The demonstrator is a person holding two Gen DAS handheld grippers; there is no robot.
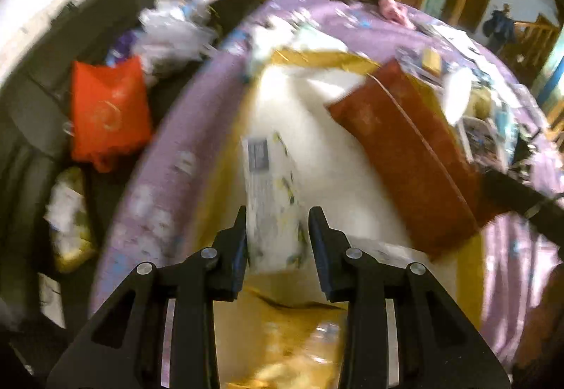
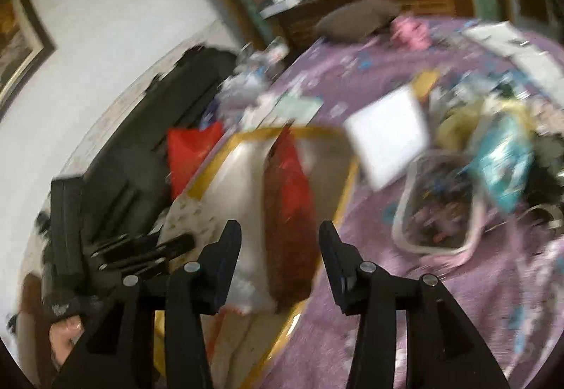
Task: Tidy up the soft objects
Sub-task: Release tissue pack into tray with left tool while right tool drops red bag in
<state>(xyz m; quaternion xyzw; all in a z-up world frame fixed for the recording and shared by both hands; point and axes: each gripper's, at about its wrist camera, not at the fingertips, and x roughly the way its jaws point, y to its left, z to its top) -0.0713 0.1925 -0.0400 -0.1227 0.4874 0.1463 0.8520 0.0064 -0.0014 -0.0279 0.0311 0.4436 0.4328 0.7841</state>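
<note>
Left hand-held gripper clamps one white packet; right hand-held gripper gapes above one red box.

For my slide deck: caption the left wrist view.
Left gripper straddles a white printed packet over a gold-rimmed box on a purple bedspread.

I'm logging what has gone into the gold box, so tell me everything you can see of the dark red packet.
The dark red packet is a long, flat, soft-looking pack with a thin pale line along its length. It lies slanted inside the gold-rimmed box, on the white lining, one end over the box's edge. In the right wrist view it sits between the open jaws of the right hand-held gripper, untouched. Blur hides any print.
</note>
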